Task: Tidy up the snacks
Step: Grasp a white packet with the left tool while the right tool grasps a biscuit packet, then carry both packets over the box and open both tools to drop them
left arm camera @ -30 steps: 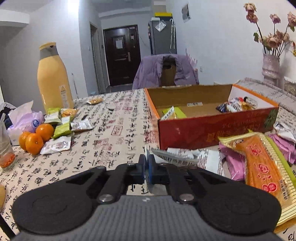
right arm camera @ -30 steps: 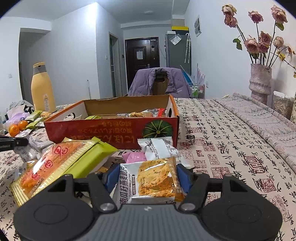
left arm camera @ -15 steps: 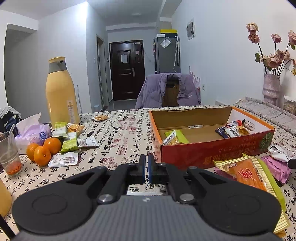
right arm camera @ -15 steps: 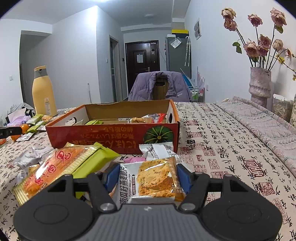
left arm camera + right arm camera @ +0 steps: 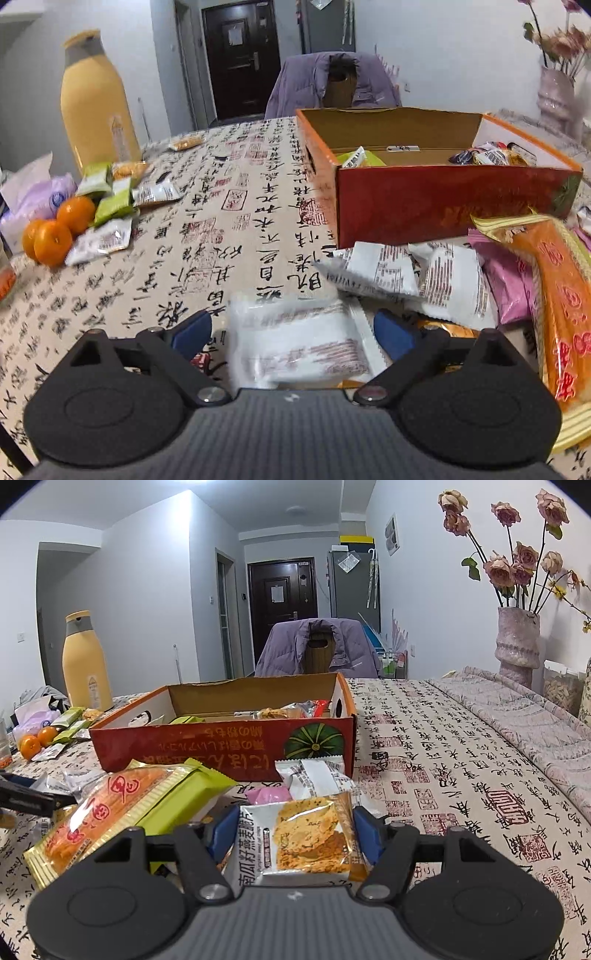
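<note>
A red cardboard box with several snacks inside stands on the patterned tablecloth; it also shows in the right wrist view. My left gripper is open, its jaws wide on either side of a white snack packet lying on the table. More white packets lie just beyond. My right gripper is shut on an oat-cracker packet, held in front of the box. A long orange and green biscuit pack lies left of it.
A yellow bottle, oranges and small green and white packets sit at the left. Pink packets lie near the orange biscuit pack. A vase of roses stands far right. A chair with a purple jacket is behind.
My left gripper has opened and dropped toward the table; a white packet now lies between its jaws. The right gripper still holds the cracker packet and has barely moved.
</note>
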A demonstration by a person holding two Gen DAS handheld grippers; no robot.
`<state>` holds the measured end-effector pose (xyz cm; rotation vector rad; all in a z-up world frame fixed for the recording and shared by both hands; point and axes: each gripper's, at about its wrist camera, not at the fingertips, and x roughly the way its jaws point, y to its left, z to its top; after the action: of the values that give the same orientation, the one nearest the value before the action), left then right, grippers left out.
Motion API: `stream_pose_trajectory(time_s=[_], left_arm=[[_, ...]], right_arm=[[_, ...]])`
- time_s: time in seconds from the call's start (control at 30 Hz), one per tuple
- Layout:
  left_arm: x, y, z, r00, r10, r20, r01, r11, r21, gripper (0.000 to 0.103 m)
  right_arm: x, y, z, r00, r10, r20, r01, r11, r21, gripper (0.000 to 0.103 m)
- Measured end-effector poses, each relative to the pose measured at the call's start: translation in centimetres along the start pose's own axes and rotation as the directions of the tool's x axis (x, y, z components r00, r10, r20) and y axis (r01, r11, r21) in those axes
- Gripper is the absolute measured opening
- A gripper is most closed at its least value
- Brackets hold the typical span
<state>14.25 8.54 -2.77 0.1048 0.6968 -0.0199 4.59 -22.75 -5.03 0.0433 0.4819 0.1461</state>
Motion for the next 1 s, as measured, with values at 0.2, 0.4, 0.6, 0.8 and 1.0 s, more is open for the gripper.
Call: stream_pose_trajectory(time_s=[0.2,0.4,0.6,0.8,1.0], left_arm=[[-0.8,0.5,-0.4,0.998,-0.055,0.024,0.056,0.996,-0.070,0.047],[-2.0,0.2,-1.0,0.997,-0.033,0.064,0.039,0.996,-0.086,0.039],[-3.9,0.4,-0.6,0.992,-0.031,0.123,0.042,0.995,-0.092,0.016],[-4.4,0.0,-0.5,0.990,-0.009,0.140,0.021,0.996,-0.084,0.013],[-6.0,0.5,0.1,0.980,0.014,0.199,0.005,0.995,-0.097,0.012]], right_arm=[[0.1,-0.1,0.0,1.000,0.000,-0.002,0.000,1.000,0.002,0.066],[0.0,0.0,0.0,1.000,0.002,0.001,-0.002,1.000,0.001,0.066],[-0.3,0.0,0.1,1.000,0.006,0.011,-0.006,1.000,0.000,0.066],[-0.4,0.0,0.0,1.000,0.012,0.011,-0.012,1.000,0.001,0.066],[-0.7,0.0,0.3,1.000,0.007,0.020,-0.007,1.000,-0.001,0.066]])
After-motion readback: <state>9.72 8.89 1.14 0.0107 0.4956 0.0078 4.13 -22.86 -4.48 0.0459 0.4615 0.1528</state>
